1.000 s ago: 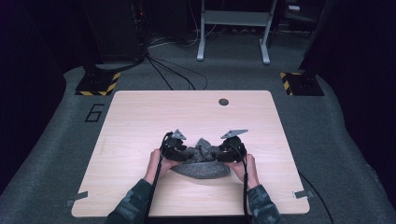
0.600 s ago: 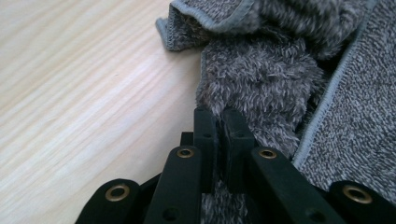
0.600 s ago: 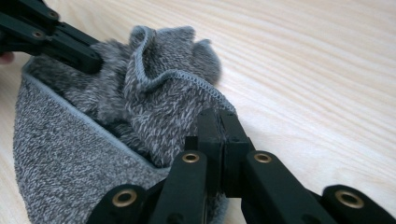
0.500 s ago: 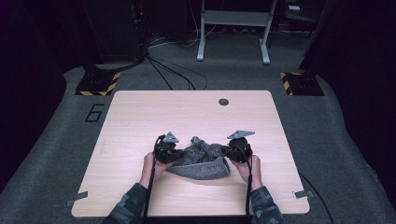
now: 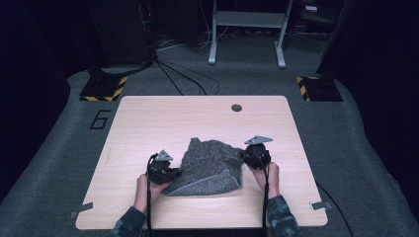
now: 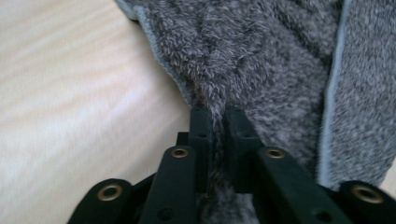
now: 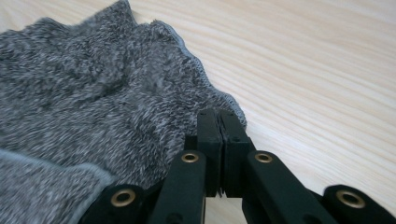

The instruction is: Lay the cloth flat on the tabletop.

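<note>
Fingers of my left gripper (image 6: 215, 122) and right gripper (image 7: 220, 122) have just closed and now pinch the grey fleece cloth (image 5: 210, 165) at its 8 and 3 o'clock edges. Since half a second ago the cloth has spread from a bunch toward 12 o'clock, so I judge flattening under way. Count: one cloth, two grippers, one table (image 5: 148, 123).
</note>
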{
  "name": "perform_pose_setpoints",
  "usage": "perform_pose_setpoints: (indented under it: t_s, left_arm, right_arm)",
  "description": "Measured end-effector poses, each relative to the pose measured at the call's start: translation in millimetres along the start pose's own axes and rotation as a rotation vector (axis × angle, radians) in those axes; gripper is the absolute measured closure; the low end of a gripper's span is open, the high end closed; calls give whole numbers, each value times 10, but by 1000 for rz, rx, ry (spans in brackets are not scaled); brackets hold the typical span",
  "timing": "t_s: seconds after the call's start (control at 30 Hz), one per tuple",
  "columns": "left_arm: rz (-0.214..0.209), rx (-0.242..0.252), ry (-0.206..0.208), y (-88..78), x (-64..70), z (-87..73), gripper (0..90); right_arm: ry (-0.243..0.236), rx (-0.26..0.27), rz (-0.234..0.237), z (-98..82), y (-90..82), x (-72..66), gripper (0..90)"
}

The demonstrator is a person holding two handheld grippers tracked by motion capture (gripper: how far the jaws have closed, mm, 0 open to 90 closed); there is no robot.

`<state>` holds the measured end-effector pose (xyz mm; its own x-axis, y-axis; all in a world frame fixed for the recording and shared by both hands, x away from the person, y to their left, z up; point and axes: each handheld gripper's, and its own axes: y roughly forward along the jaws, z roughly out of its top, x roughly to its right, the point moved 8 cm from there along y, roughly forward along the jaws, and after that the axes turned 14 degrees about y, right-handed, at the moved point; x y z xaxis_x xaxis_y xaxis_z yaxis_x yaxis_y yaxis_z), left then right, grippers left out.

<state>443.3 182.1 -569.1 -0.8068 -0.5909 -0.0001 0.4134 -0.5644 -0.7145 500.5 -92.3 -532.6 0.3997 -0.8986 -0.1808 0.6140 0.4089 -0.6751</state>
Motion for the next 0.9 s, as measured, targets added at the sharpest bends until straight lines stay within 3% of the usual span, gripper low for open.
perform_pose_setpoints:
  t_s: [0.03, 0.07, 0.13, 0.17, 0.27, 0.3, 0.33, 0.4, 0.47, 0.53, 0.57, 0.6, 0.73, 0.9]
  left_arm:
    - [0, 0, 0, 0, 0, 0, 725]
    - [-3, 0, -23, -55, 5, -18, 646]
    - [7, 14, -32, -147, -22, 20, 517]
    - [22, 29, -36, -193, -47, 60, 464]
    - [62, 51, -21, -283, -164, 231, 367]
    - [62, 51, -21, -283, -164, 231, 351]
    - [96, 61, -3, -254, -260, 380, 343]
    - [97, 56, 1, -216, -295, 453, 337]
    - [107, 29, 35, 14, -374, 659, 327]
    - [109, -1, 57, 203, -400, 755, 327]
    - [109, -1, 57, 203, -400, 755, 323]
    - [102, -32, 71, 385, -416, 795, 326]
    - [87, -85, 74, 604, -391, 729, 327]
    - [83, -98, 70, 617, -370, 599, 330]
  right_arm:
    - [0, 0, 0, 0, 0, 0, 881]
    - [-1, -24, -9, -3, 79, -21, 821]
    - [-17, -25, -6, 13, 117, -38, 727]
    - [-2, -17, -4, 27, 105, -40, 705]
    - [24, 19, -1, 72, 15, 11, 625]
    - [40, 24, -1, 73, -15, 17, 612]
    - [35, 26, -1, 72, -30, 25, 599]
    - [48, 15, 4, 54, -42, 9, 594]
    - [22, 2, 17, 9, -55, -92, 570]
    - [1, -5, 31, -26, -39, -189, 560]
    - [1, -5, 31, -26, -39, -189, 560]
    - [-14, -34, 27, -80, 6, -250, 556]
    - [-24, -93, 14, -186, 146, -243, 555]
    - [-30, -137, 4, -242, 237, -175, 546]
